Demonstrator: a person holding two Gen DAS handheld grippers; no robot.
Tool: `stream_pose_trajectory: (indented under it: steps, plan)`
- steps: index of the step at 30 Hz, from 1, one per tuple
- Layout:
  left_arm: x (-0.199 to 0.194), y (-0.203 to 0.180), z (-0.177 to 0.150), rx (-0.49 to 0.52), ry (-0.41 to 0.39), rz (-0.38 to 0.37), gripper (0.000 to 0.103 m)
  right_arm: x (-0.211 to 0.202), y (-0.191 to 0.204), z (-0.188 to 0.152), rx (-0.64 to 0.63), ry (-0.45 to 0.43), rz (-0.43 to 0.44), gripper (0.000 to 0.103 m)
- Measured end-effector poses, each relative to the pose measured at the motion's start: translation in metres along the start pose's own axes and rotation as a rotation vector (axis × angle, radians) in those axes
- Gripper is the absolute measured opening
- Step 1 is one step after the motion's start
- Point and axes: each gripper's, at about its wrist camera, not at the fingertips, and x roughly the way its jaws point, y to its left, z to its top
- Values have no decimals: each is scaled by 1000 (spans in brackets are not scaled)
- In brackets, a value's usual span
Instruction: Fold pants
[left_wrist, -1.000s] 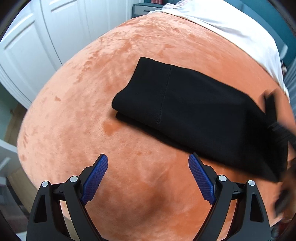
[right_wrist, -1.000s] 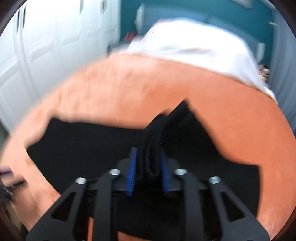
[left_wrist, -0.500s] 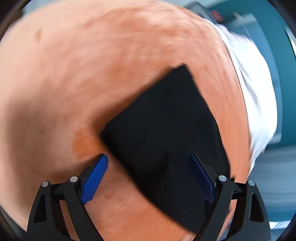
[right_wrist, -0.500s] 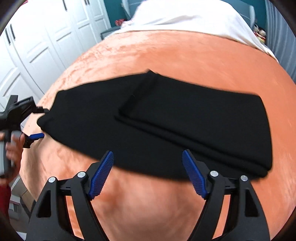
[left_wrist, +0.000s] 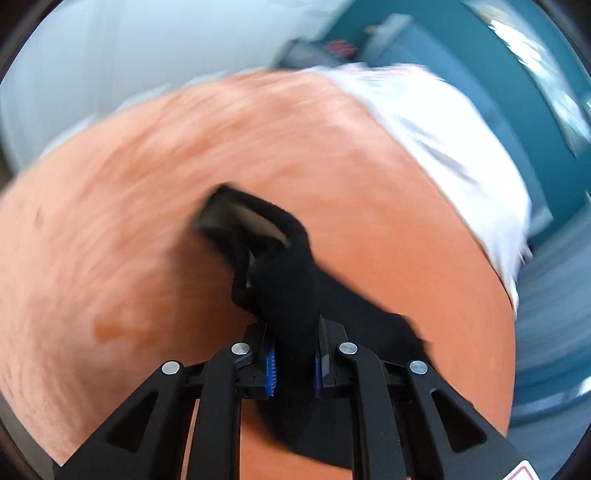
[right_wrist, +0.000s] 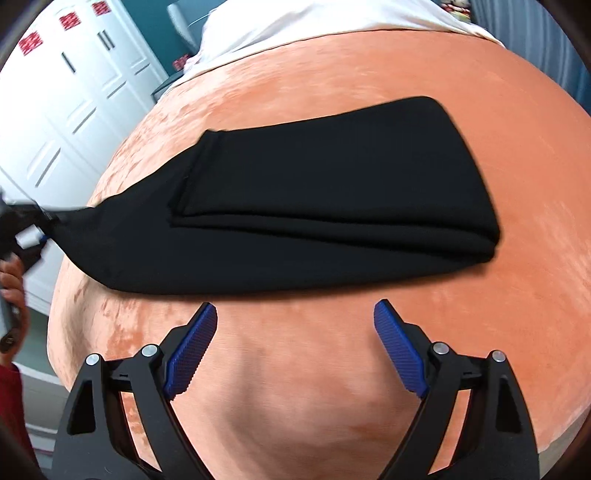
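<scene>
Black pants (right_wrist: 332, 206) lie partly folded on an orange blanket (right_wrist: 369, 66), one half doubled over on the right. My left gripper (left_wrist: 293, 369) is shut on the pants' left end (left_wrist: 288, 280) and lifts it; the fabric bunches up between the blue pads. In the right wrist view the left gripper (right_wrist: 22, 236) shows at the far left, pulling that end taut. My right gripper (right_wrist: 295, 350) is open and empty, just in front of the pants' near edge.
The orange blanket covers a bed with a white sheet (right_wrist: 314, 18) at its far end. White wardrobe doors (right_wrist: 66, 103) stand to the left. A teal wall (left_wrist: 517, 92) lies behind the bed.
My left gripper has moved onto the pants' left end, shut on it and lifted it. My right gripper let go of the folded part and backed off, open.
</scene>
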Motion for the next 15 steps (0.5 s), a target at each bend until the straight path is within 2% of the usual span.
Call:
stream_pose_trajectory:
  steps: [1, 4, 8, 12, 15]
  plan:
    - [-11, -39, -6, 89, -21, -29, 11, -4, -8, 1, 18, -8, -2, 85]
    - [-25, -116, -29, 252, -35, -106, 11, -16, -35, 2, 75, -33, 3, 85]
    - [-22, -198, -82, 403, 27, -204, 11, -32, -68, 2, 122, -64, -4, 85]
    - [9, -257, -148, 528, 129, -220, 11, -43, -106, -2, 181, -84, -20, 86]
    - [50, -277, -193, 590, 231, -178, 11, -49, -134, -7, 231, -90, -28, 86]
